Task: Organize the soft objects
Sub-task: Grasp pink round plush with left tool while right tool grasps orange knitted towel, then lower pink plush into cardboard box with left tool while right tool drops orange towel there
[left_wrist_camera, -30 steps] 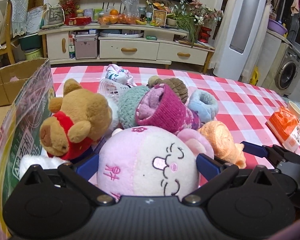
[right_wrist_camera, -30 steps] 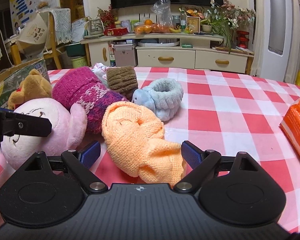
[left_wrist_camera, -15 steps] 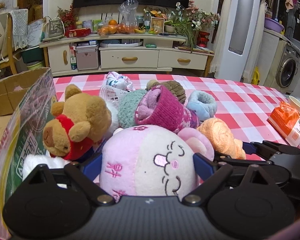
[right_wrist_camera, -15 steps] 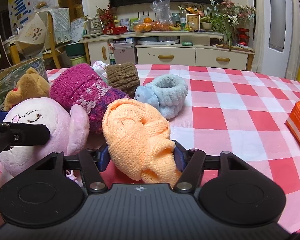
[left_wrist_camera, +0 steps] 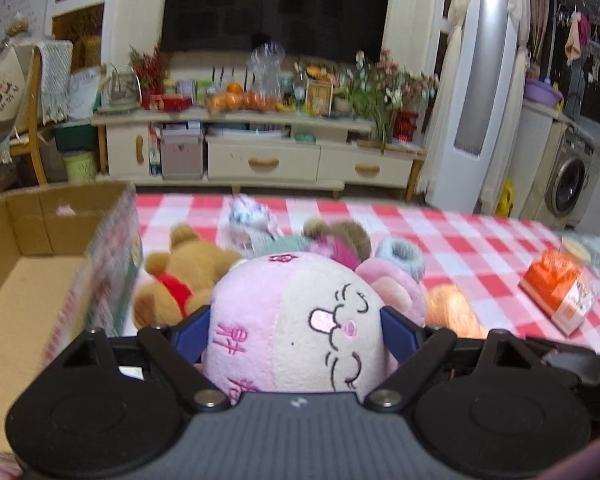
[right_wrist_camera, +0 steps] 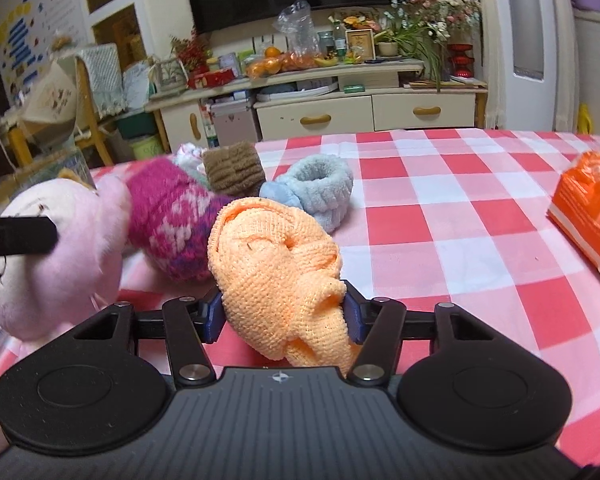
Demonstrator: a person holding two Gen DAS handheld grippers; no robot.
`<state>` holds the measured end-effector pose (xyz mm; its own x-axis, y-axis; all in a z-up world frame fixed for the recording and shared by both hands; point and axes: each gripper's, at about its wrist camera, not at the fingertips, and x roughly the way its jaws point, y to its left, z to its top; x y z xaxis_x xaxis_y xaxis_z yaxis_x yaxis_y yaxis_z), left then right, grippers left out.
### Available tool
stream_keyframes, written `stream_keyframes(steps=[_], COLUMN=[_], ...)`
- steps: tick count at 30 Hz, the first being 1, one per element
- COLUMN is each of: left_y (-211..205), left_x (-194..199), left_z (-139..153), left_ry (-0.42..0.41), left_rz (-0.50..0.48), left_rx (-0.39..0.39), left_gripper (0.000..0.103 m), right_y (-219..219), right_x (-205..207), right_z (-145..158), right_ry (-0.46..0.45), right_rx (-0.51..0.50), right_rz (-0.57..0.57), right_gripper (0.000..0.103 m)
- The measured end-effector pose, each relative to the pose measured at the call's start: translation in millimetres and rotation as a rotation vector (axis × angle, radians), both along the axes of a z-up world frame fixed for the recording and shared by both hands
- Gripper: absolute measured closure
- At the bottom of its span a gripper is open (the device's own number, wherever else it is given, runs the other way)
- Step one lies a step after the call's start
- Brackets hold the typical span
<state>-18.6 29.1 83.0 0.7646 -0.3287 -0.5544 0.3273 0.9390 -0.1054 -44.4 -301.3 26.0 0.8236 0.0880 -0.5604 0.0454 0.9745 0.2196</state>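
Two handheld tools work over a bench (right_wrist_camera: 480,216) covered in a red and white check cloth. The left tool (left_wrist_camera: 296,336) has its blue pads against both sides of a round pink plush toy (left_wrist_camera: 300,320), and its jaws are closing on it. The toy fills the near middle of the left view, with an open cardboard box (left_wrist_camera: 32,240) just to its left. That view is blurred, so I cannot tell whether the toy is clear of the cloth.

The right tool (right_wrist_camera: 282,316) pinches an orange knitted cloth (right_wrist_camera: 276,264) at its narrow near end, and its jaws are closing too; the cloth's bunched far end seems to rest on the bench.

Farther back lie a brown teddy bear (left_wrist_camera: 188,280), a magenta knitted piece (right_wrist_camera: 172,220), a brown ribbed roll (right_wrist_camera: 232,172) and a pale blue fleece band (right_wrist_camera: 320,188), all crowded together. An orange packet (right_wrist_camera: 588,208) sits at the far right.

These things look light, yielding and not fragile. The plush likely squashes under pressure, so a grip across its widest middle should hold best. The knit probably droops and stretches, so taking a thick fold is safer than an edge.
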Motion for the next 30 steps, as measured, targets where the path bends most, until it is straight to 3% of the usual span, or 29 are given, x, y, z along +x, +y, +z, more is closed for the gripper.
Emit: stream_keyframes(steps=[13, 22, 30], left_y=[44, 94, 143], left_x=[-16, -14, -6], left_z=[52, 60, 54], left_ry=[-0.174, -0.220, -0.214], left_rz=[0.060, 0.176, 0.339], left_rx=[-0.111, -0.170, -0.168], left_gripper=[0.016, 0.016, 0.016], right_y=[23, 83, 140], right_x=[-19, -22, -10], right_z=[44, 75, 94], right_ry=[-0.104, -0.167, -0.192], right_rx=[0.047, 0.047, 0.059], right_rz=[0.037, 0.172, 0.295], right_gripper=[0.033, 0.033, 0.033])
